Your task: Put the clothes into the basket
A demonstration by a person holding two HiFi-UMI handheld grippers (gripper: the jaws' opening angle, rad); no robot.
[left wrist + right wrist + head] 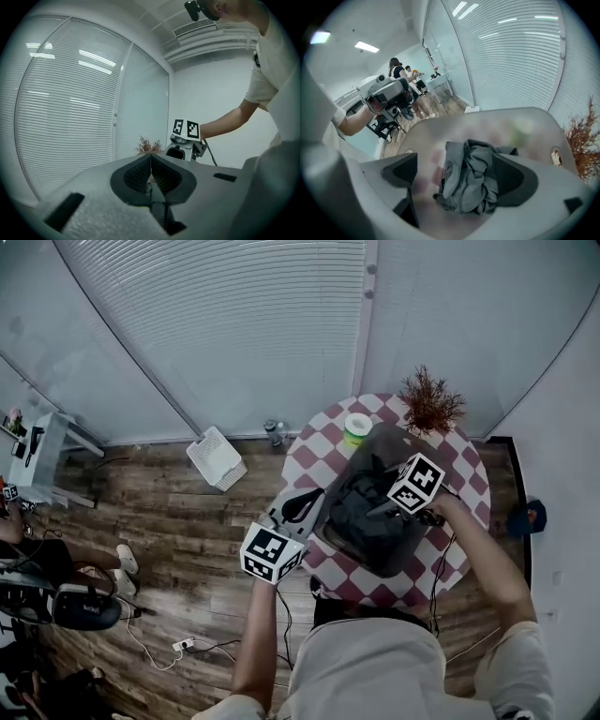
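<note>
Right tongs (455, 158): jaws wide apart, down inside the basket (497, 123). The bunched grey clothes (469, 178) lie between them on the basket floor. The cloth touches the jaw on the right of the right gripper view and sits clear of the other one. Not clamped on anything.

Left tongs (151, 163): jaws pressed together, and I see nothing between the pads. They point across the table toward the right tongs and the dried plant (149, 144).

Pose, from the head view:
- Right arm (487, 563) is stretched forward over the table's near-right edge.
- Right hand (441, 508) is at the basket's right wall, with the tool angled down and left into the basket.
- Left arm (260, 634) runs almost straight ahead.
- Its marker cube (272, 552) is just off the table's near-left edge. The jaws reach over that edge, just beside the basket's left wall and outside it.

The basket is translucent grey and takes up the middle of the round checkered table (325, 435). All the clothes I can see are in it.

A green roll (357, 427) sits near the far edge, just beyond the basket. The plant stands at the far-right edge.

On the floor off the table's far-left there's a white box (217, 458) by the blinds (234, 324). The right gripper view shows people (401, 77) by desks in the background, well apart from the table.
</note>
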